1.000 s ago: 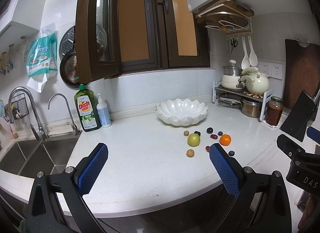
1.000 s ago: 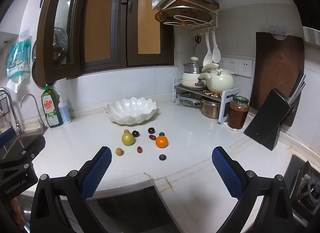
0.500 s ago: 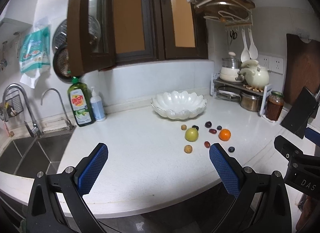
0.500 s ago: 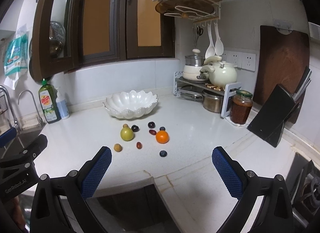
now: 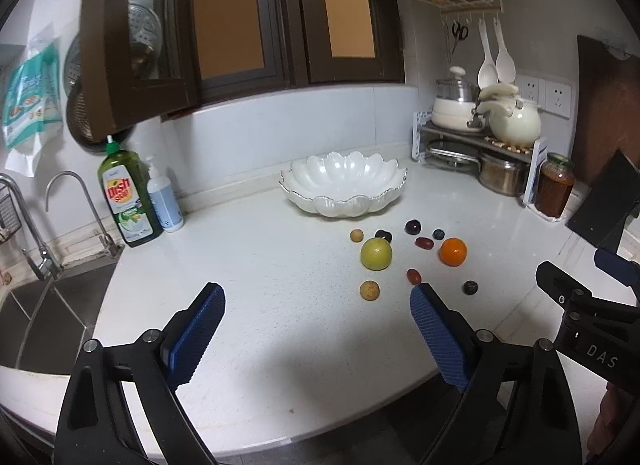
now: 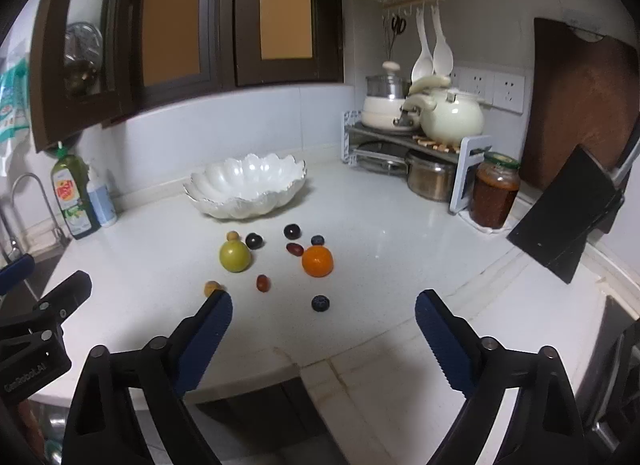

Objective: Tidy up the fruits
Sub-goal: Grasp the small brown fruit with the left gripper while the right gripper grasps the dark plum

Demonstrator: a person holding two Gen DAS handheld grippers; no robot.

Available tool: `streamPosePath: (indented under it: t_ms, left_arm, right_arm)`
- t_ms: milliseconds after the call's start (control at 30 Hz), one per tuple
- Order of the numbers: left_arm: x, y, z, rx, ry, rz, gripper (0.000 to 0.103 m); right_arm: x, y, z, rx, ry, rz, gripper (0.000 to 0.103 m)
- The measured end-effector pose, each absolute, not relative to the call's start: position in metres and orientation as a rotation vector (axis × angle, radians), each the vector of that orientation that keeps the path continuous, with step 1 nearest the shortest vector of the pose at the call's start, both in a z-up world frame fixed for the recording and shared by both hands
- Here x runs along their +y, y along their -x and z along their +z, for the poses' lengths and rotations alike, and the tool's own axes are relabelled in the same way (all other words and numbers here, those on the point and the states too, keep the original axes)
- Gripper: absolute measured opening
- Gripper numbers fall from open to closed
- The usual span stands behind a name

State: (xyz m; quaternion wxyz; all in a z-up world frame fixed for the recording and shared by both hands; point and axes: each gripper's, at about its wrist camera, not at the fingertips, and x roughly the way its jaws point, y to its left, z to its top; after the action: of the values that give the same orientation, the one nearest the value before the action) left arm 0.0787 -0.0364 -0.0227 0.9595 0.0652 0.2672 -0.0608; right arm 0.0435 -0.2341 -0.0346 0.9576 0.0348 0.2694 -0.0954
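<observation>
We held both tongs, left (image 5: 316, 329) and right (image 6: 323, 331), spread wide w/ nothing between the pads, hovering near the tabletop (image 5: 248, 289) edge, short of the fruit. All fruit sat loose on the tabletop in front of the white scalloped bowl (image 5: 344, 191), which looked empty: green fruit (image 5: 376, 253) nearest the bowl's front, orange (image 5: 453, 252) to its right, small tan ones (image 5: 369, 290), red grapes (image 5: 414, 276) and dark berries (image 5: 470, 287) scattered round it. Risks as we judged them: everything's round, so a nudge from a pad prob. sends a piece rolling off the near edge; small berries could squash or pop out if pinched off-centre; the two tongs sat close & could clash reaching the same cluster.
</observation>
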Motion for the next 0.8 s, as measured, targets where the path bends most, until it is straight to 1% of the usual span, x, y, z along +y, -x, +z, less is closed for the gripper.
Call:
streamPosePath:
  t_ms: [267, 600, 667, 800]
  left_arm:
    - [-0.05, -0.125, -0.046, 0.61, -0.156, -0.162, 0.086]
    - [-0.066, -0.165, -0.078, 0.691, -0.176, -0.213, 0.081]
    - [-0.068, -0.173, -0.086, 0.712, -0.175, -0.223, 0.076]
    - [-0.073, -0.186, -0.099, 0.747, -0.173, -0.239, 0.074]
  right_arm:
    - [-0.242, -0.085, -0.059, 0.626, -0.091, -0.204, 0.082]
    - [-0.248, -0.125, -0.091, 0.719, -0.103, -0.221, 0.071]
    - [-0.247, -0.132, -0.099, 0.739, -0.1, -0.226, 0.068]
    - [-0.25, -0.144, -0.114, 0.78, -0.116, -0.229, 0.064]
